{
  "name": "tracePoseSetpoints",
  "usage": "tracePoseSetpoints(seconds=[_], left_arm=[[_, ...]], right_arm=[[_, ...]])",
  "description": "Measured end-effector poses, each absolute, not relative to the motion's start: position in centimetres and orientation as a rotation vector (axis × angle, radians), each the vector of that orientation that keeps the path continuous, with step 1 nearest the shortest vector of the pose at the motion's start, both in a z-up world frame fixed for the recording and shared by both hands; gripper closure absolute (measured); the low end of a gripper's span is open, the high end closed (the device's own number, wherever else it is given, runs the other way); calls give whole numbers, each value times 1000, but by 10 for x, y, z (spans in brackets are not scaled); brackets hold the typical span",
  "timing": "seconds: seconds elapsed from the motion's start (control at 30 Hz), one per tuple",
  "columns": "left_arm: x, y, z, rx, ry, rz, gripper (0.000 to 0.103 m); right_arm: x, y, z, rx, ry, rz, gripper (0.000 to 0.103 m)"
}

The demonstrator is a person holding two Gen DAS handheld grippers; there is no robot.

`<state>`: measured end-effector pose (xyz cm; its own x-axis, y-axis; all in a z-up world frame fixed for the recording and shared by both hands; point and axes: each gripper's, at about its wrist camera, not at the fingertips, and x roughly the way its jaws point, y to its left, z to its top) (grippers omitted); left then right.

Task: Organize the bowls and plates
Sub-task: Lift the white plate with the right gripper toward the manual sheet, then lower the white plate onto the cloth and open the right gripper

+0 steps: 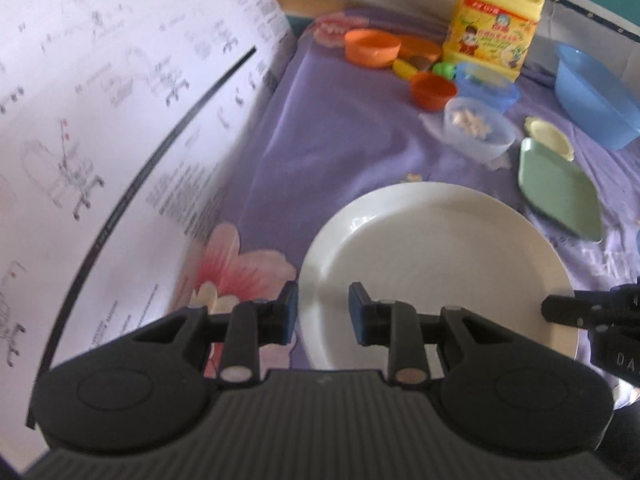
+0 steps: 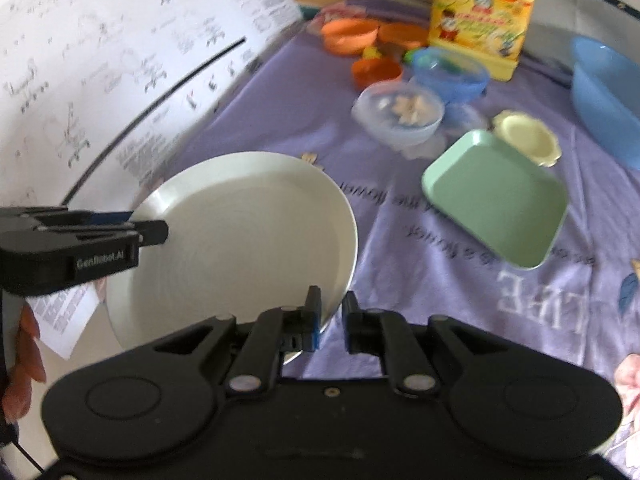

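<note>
A large white plate (image 1: 440, 264) hangs tilted above the purple cloth (image 1: 332, 140), held from both sides. My left gripper (image 1: 323, 312) is shut on its left rim, one finger on each side of the edge. My right gripper (image 2: 331, 318) is shut on the near right rim of the white plate (image 2: 248, 240). Each gripper also shows in the other view: the left gripper (image 2: 154, 232) at the left edge, the right gripper (image 1: 556, 310) at the right edge. A green square plate (image 2: 496, 200), a pale yellow dish (image 2: 528, 138) and a clear bowl (image 2: 400, 112) with food bits lie beyond.
A large printed paper sheet (image 1: 120, 120) covers the left side. At the back stand a yellow detergent jug (image 1: 496, 16), two orange bowls (image 1: 372, 46), a blue bowl (image 1: 484, 84) and a blue basin (image 1: 596, 96). A person's hand (image 2: 28, 360) shows at the far left.
</note>
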<state>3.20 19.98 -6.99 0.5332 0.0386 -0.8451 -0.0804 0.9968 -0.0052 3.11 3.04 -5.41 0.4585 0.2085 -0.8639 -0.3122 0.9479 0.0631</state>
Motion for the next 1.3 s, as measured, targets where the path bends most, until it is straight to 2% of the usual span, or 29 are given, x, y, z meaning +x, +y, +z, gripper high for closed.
tracePoseSetpoints(seconds=[0.47,0.53,0.6,0.63,0.67,0.7,0.77,0.8,0.83,0.9,0.97,1.13,1.23,1.3], left_arm=[[55,202,-105,-37,1045,34,77],[56,202,-106,-42,1044,28,72],[58,201,-106,-43,1039,20,61],[58,200,-106,-41,1040,20,56],[59,199,-106,-37,1036,25,46],[59,198,-106,-33,1029,34,36],[58,197,-104,-35,1018,48,24],[59,198,-102,-38,1015,54,16],[59,198,-100,-40,1011,62,11],[58,200,-96,-44,995,81,1],[57,202,-90,-53,983,98,1],[54,207,-77,-84,970,112,0],[51,204,-72,-87,966,108,0],[49,201,-67,-85,960,101,0]], right_arm=[[52,37,-90,-151,1092,296,92],[56,36,-94,-148,1098,295,92],[57,34,-95,-141,1103,301,90],[57,34,-95,-140,1104,303,84],[57,34,-95,-142,1101,304,72],[56,34,-94,-143,1096,308,64],[56,34,-93,-144,1085,313,32],[54,33,-92,-144,1076,314,26],[52,32,-89,-142,1068,314,19],[50,31,-85,-129,1058,324,15],[48,29,-82,-122,1049,326,8],[43,23,-74,-108,1027,322,7],[40,19,-69,-94,1017,319,1],[37,16,-66,-87,1005,316,0]])
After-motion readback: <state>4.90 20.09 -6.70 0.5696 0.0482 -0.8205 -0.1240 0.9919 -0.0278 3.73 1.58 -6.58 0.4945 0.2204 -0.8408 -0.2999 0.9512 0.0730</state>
